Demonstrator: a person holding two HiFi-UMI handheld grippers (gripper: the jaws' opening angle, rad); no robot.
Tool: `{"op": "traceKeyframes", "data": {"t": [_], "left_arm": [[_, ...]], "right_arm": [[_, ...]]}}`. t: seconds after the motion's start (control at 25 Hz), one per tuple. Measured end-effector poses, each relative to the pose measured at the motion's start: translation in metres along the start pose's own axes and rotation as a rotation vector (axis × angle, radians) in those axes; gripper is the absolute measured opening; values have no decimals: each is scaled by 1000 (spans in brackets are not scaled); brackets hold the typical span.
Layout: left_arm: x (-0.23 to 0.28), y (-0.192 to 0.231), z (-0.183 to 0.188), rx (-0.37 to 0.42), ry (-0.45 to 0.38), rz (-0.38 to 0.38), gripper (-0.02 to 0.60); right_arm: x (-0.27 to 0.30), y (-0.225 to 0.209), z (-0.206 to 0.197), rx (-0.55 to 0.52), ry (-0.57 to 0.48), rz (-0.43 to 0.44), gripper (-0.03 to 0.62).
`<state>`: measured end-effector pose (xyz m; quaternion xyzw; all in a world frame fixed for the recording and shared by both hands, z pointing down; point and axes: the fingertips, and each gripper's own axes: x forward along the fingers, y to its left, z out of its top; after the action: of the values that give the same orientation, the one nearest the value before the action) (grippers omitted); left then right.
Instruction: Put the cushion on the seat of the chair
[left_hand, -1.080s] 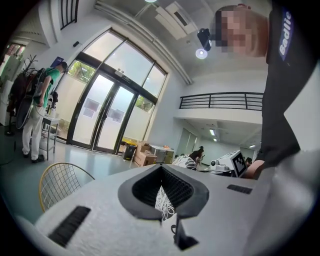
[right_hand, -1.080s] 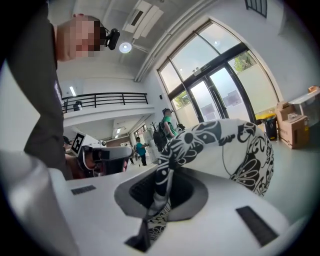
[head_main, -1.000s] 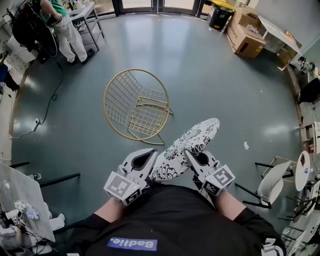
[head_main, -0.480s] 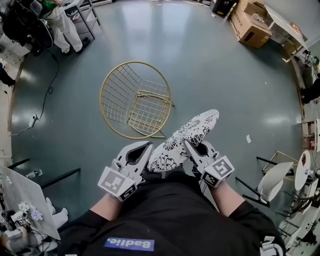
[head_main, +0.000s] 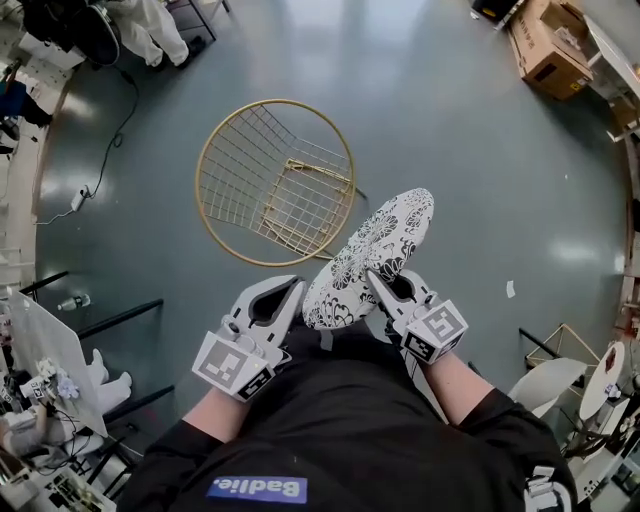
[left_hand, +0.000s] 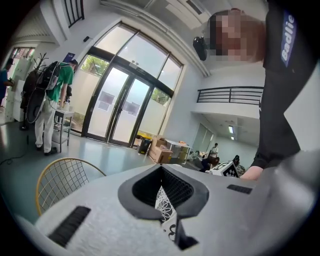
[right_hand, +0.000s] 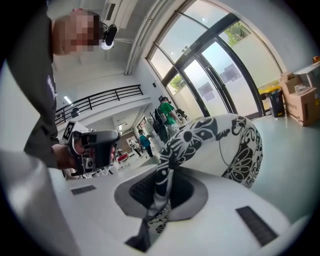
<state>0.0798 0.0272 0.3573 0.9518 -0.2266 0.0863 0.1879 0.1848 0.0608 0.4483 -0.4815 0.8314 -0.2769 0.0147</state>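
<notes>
While the person stood on the grey-green floor (head_main: 480, 150), both claws held the black-and-white patterned cushion (head_main: 378, 250) in the air close to the person's body, just beside the chair (head_main: 275, 180) and not on its seat. The left claw (head_main: 292, 290) was clenched on the cushion's near lower edge; the left gripper view showed a strip of the patterned fabric (left_hand: 164, 202) pinched between its closed jaws. The right claw (head_main: 380, 283) was clenched on the opposite side of that near end. In the right gripper view a fold of fabric was gathered between its jaws, and the cushion's round body (right_hand: 225, 142) bulged up and to the right beyond them. From the head view the cushion slanted away from the person toward the upper right. Its left edge met the chair's gold rim in the picture, though whether the two touched could not be told. The chair, a round gold wire frame with a grid back and a small square wire seat (head_main: 300, 200), stood on the floor. A cardboard box (head_main: 550, 50) lay at the upper right, well apart from the chair.
</notes>
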Motion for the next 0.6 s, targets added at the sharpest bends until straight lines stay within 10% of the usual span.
{"op": "traceKeyframes", "data": {"t": [0.6], "left_arm": [[29, 38, -42, -46, 18, 58, 14]], "right_arm": [[48, -104, -82, 23, 125, -63, 37]]}}
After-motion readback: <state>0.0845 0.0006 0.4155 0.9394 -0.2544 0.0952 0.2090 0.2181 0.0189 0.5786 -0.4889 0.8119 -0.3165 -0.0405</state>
